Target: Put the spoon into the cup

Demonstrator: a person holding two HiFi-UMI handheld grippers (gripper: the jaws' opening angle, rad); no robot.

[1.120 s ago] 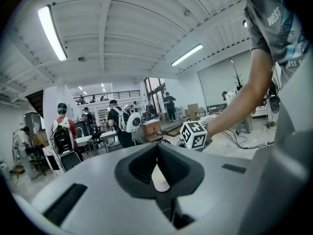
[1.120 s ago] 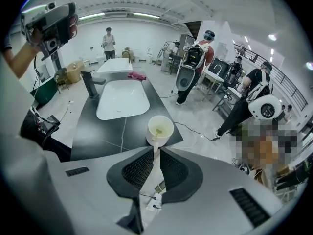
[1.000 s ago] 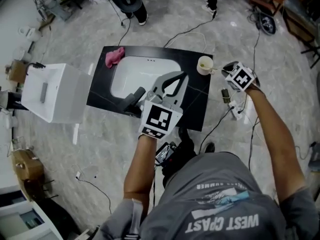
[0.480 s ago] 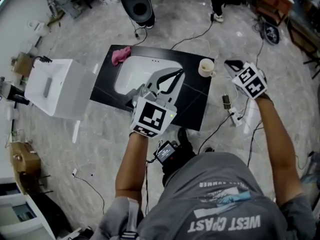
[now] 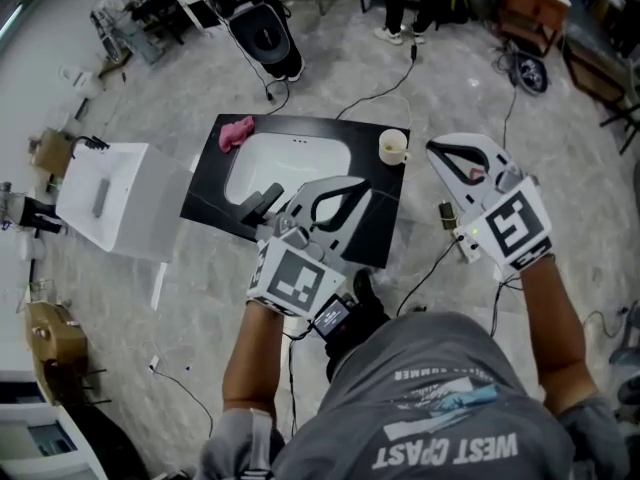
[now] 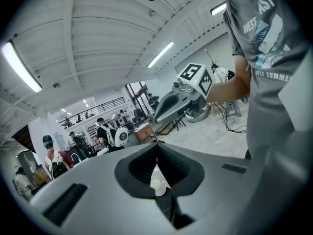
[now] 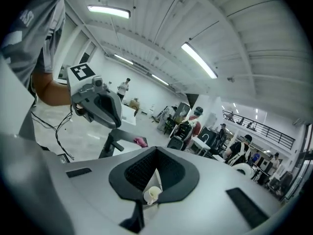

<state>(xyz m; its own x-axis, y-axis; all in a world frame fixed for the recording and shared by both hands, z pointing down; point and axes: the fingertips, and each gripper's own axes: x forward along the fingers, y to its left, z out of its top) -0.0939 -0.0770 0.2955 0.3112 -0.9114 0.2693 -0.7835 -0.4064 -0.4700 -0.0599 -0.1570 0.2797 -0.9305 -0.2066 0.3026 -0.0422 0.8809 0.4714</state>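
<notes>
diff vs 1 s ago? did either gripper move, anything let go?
The right gripper backed away from the cup toward the person and now hangs beside the table, jaws together on nothing. The left gripper drew back slightly, jaws also together. The cup stayed on the table's far right corner and the pink cloth at the far left. I can't make out the spoon.
</notes>
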